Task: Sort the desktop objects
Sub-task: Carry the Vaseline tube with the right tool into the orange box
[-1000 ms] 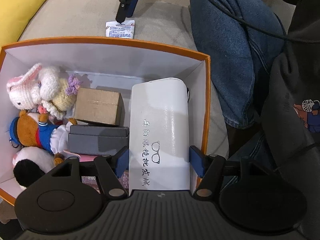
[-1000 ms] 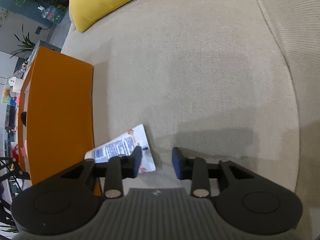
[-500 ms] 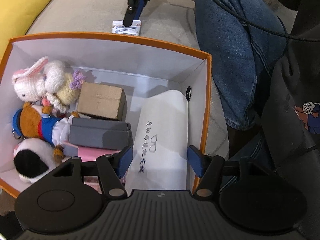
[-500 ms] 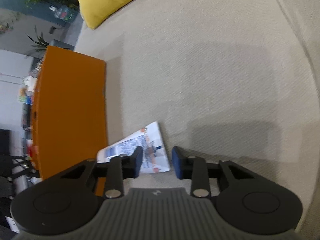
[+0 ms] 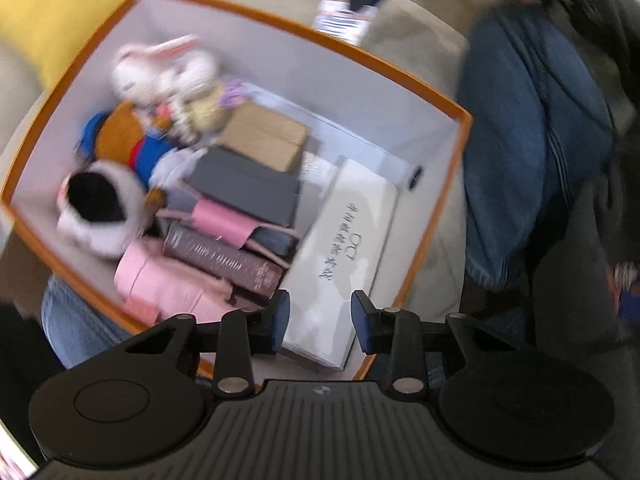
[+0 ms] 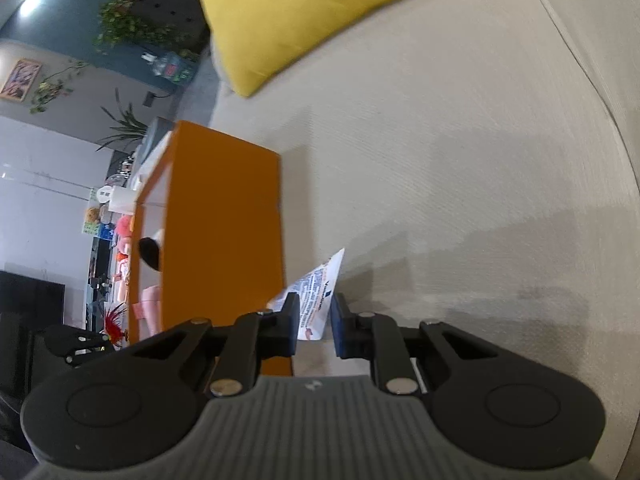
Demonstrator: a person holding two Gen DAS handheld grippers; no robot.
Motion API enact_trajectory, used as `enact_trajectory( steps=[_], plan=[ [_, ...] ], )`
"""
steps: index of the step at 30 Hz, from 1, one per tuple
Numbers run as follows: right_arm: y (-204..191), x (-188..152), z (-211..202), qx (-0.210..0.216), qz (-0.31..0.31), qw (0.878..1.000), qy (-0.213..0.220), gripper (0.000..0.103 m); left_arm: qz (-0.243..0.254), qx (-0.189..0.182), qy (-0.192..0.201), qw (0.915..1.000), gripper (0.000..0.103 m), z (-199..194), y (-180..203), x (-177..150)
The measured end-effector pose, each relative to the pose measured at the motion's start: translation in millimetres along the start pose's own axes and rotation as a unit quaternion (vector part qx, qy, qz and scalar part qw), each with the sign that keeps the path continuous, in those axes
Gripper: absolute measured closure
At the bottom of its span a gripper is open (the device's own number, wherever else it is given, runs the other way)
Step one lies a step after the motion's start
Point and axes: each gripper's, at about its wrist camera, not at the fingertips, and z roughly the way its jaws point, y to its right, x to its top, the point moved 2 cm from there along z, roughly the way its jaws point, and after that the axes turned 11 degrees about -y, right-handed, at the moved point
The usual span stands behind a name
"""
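The right gripper (image 6: 313,322) has a small printed packet (image 6: 318,300) between its jaws; the jaws have just been closing and now stand narrow, pressed on the packet's near end. The packet is lifted at a tilt, its long axis running away from the jaws and up to the right, its far corner raised over the beige sofa seat (image 6: 460,168). Just left of it stands the orange box (image 6: 224,236), its outer wall close beside the packet. Farther off a yellow cushion (image 6: 304,12) lies on the seat.

The left gripper (image 5: 319,316) points down over the near end of the box (image 5: 448,240). Its jaws have just been closing too, to a middling gap, with nothing pressed between them; the white glasses case (image 5: 344,256) lies below them, flat on the box floor along the right wall, its long axis running away from the jaws. Left of the case lie a dark album (image 5: 224,256), a pink pouch (image 5: 168,284) and a grey box (image 5: 248,184), then a brown carton (image 5: 266,136) and soft toys (image 5: 160,92) at the far left. Beyond the box rim the packet (image 5: 342,22) shows, blurred, beside a person's jeans (image 5: 532,128).
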Motion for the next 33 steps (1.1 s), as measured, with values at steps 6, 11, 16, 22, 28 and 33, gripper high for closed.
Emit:
enact_trajectory(
  steps=[6, 11, 16, 22, 28, 33],
  plan=[
    [-21, 4, 12, -0.026, -0.039, 0.999, -0.006, 0.084, -0.025, 0.026, 0.002, 0.9994, 0.063, 11, 5, 0],
    [-31, 12, 29, -0.081, -0.066, 0.995, -0.007, 0.085, -0.029, -0.005, 0.009, 0.9995, 0.068, 20, 12, 5],
    [-43, 14, 33, -0.098, -0.084, 0.992, -0.006, 0.088, -0.038, 0.004, 0.023, 0.999, 0.072, 16, 16, 7],
    [-67, -1, 18, -0.143, -0.129, 0.981, 0.014, 0.091, -0.12, 0.077, 0.021, 0.9896, 0.072, -10, 11, -17],
    [-93, -22, -10, -0.156, -0.164, 0.973, 0.044, 0.091, -0.212, 0.044, 0.002, 0.9763, 0.072, 8, 4, -29],
    [-119, -35, -26, -0.16, -0.195, 0.966, 0.059, 0.091, -0.234, 0.007, 0.037, 0.9715, 0.073, 18, 3, -32]
  ],
)
